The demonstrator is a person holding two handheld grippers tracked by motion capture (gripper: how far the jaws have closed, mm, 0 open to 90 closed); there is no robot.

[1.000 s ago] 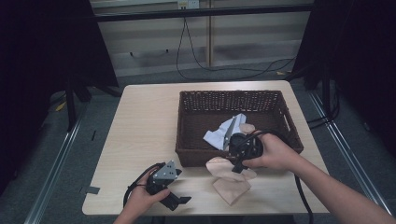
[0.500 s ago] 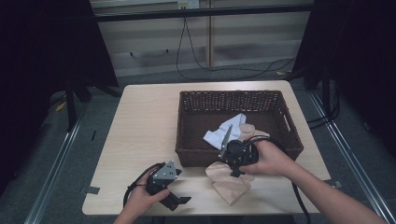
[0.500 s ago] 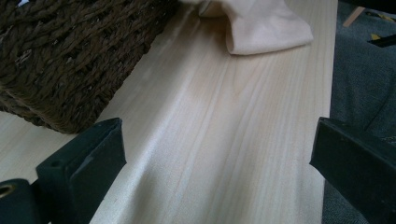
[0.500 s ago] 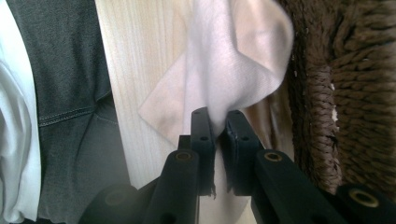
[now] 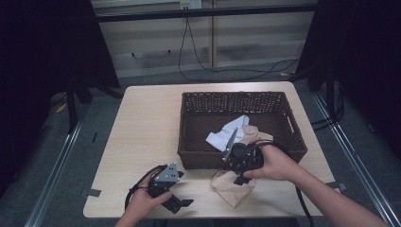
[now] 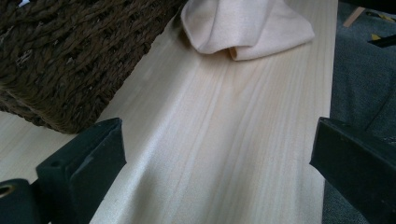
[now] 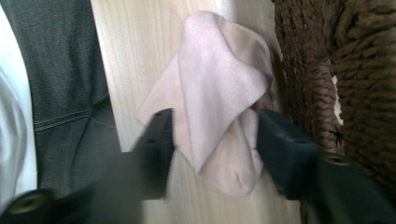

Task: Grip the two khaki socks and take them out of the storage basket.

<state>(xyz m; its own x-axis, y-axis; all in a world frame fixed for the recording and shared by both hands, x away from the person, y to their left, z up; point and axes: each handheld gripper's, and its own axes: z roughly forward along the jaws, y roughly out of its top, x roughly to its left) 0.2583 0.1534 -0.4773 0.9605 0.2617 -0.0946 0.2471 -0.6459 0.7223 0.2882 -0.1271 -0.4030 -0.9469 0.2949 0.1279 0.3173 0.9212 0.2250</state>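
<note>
Table [image 5: 142,123]: right gripper [image 7: 212,140] jaws just opening, straddling beige cloth [image 7: 219,84]; left gripper [image 6: 215,154] agape.

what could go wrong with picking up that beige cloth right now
The right gripper has just been opening, and its jaws straddle a raised fold of the beige cloth without pinching it, so closing may catch only a thin layer that slips out. The cloth lies against the wicker basket, where a jaw could snag.

In the high view the right gripper [image 5: 240,176] and its hand cover the upper part of the beige cloth [image 5: 231,187] at the table's [image 5: 142,132] near edge. The right gripper view blurs its left jaw. The left gripper view crops that cloth and the wicker basket [image 6: 70,56] at its top edge.
</note>
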